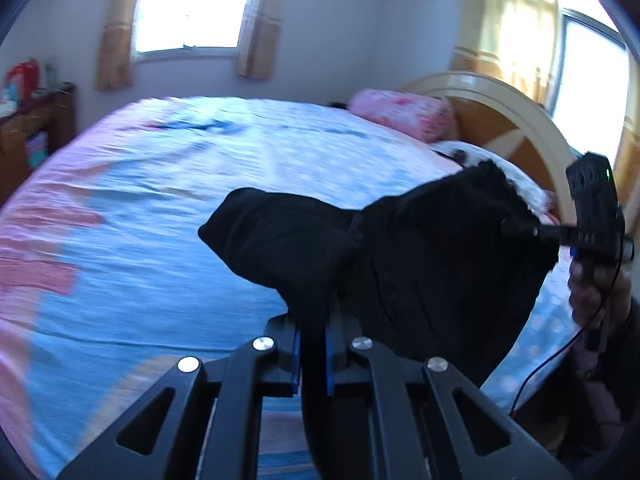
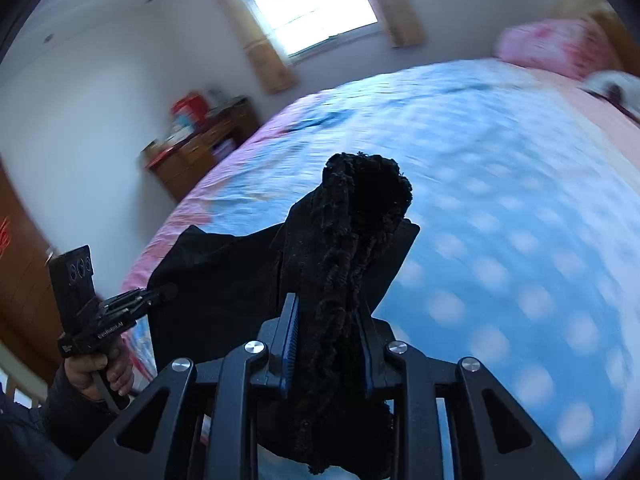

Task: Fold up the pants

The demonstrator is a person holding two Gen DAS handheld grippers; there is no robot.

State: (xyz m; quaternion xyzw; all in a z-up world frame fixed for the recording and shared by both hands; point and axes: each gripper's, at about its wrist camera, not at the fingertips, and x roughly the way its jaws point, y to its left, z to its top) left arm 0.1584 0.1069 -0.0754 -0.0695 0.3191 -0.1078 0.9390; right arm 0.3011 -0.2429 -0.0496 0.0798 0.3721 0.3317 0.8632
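Both claws are up in the air over the bed (image 1: 160, 216), each pinching a different part of the same pair of black pants (image 1: 432, 272), so the cloth hangs stretched between them and nothing I can see of it touches the covers. The left claw (image 1: 313, 354) has its two fingers pressed together on a bunched fold, with a lump of fabric flopping over the top. The right claw (image 2: 326, 344) is likewise clamped on a thick fuzzy edge, perhaps the fleece-lined waistband, though I can't say for certain.

My guess is the pants are held high and apart like this to shake them flat and get them square before laying them down on the bed for folding. The blur in the bedding suggests everything is in motion, so the folding itself looks barely begun.

Counting up:

- One pair of pants.
- Two claws, one in each hand.
- One bed.
- One pink pillow (image 1: 404, 114) at the headboard (image 1: 516, 120).
- Two windows (image 1: 192, 4).
- One wooden cabinet (image 2: 200, 152) by the wall.
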